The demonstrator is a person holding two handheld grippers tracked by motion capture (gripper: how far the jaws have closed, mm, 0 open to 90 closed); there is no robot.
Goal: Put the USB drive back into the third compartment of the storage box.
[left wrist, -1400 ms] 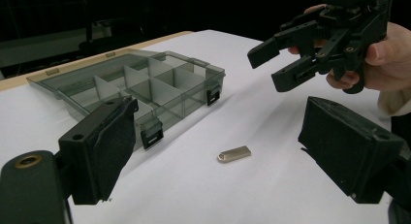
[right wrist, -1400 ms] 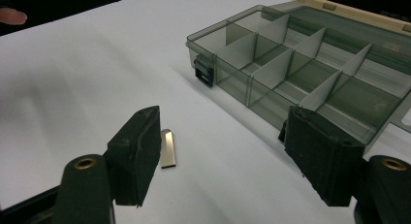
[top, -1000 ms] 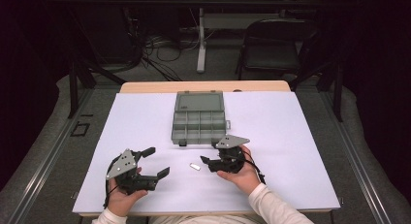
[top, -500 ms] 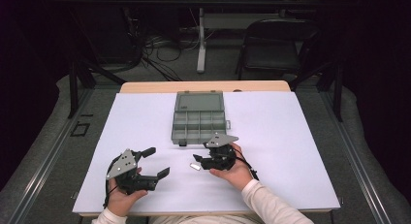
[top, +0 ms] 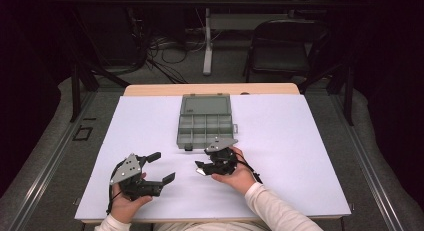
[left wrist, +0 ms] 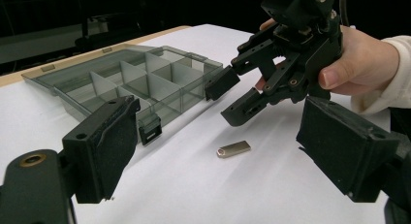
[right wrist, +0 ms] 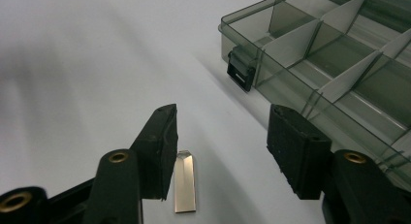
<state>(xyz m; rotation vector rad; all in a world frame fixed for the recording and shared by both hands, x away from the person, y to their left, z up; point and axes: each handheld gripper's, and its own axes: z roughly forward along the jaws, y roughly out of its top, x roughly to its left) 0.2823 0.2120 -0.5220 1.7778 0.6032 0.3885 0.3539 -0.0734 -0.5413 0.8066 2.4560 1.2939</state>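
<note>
Flat, shiny metal USB stick (right wrist: 184,181)

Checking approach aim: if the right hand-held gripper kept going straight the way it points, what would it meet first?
Probably the small metal stick on the white table sheet. The right hand-held gripper tilts down over it, jaws open and just closing. It lies beside the left jaw, so centring is uncertain.

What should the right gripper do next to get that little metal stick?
Probably lower the right gripper so the metal stick sits between its jaws, then close. The jaws have been closing but stand apart above it, and it lies flat on the table, untouched.
</note>
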